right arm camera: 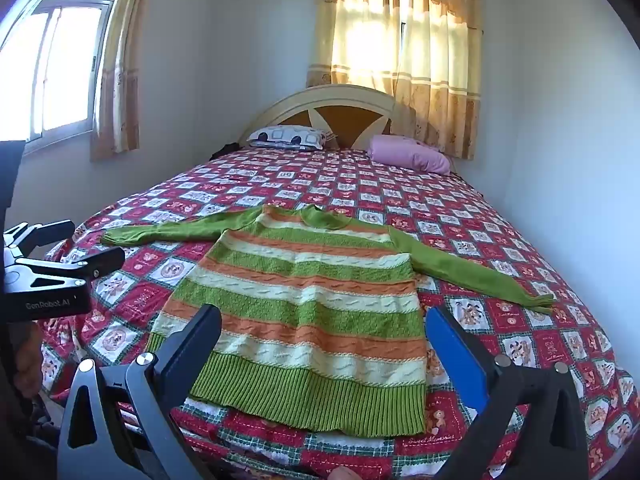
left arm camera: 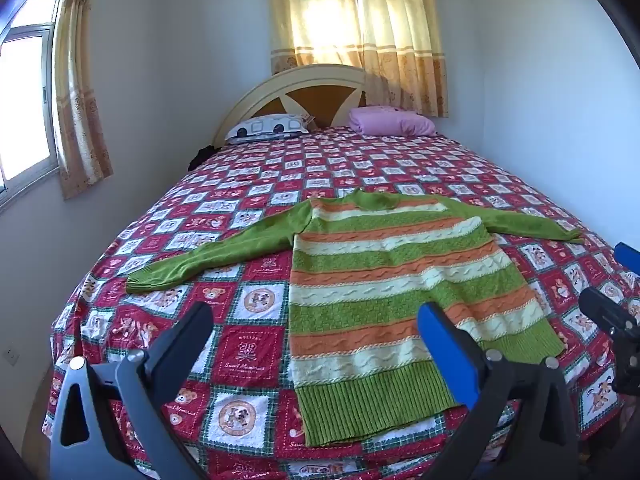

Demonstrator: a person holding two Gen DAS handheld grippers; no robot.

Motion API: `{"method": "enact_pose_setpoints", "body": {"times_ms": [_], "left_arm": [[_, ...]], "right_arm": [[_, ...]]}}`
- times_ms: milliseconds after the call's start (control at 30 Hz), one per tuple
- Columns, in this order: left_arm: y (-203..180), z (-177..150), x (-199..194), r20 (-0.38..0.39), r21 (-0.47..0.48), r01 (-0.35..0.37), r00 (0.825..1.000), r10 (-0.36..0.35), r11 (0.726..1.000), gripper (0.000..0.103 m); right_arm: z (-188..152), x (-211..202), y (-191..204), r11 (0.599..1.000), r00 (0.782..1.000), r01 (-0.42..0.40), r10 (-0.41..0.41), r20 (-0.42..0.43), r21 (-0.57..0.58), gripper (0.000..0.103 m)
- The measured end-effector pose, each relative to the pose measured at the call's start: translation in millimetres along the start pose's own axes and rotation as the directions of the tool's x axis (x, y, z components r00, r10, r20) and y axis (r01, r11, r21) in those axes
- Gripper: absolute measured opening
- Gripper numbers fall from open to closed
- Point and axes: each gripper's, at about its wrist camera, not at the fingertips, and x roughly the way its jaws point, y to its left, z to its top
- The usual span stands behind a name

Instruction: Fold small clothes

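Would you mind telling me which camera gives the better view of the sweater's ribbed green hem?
The right wrist view: the ribbed green hem runs almost unbroken between the open fingers. In the left wrist view the hem sits off to the right, partly cut off by the blue finger.

"GenRobot.AI" on left hand-held gripper.

white walls | sunlit curtains | arched headboard | patchwork bedspread

Both wrist views near bed foot, facing headboard; share sweater.
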Motion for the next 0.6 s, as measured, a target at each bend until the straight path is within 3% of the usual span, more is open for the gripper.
{"method": "enact_pose_setpoints", "body": {"times_ms": [600], "left_arm": [[-0.7,-4.1,5.0,-0.022,-0.002,0.000,1.000,0.000,1.000,0.103]], "right_arm": [[-3.8,4.3,-6.5,0.999,1.000,-0.003,0.004,-0.018,0.045,0.102]]}}
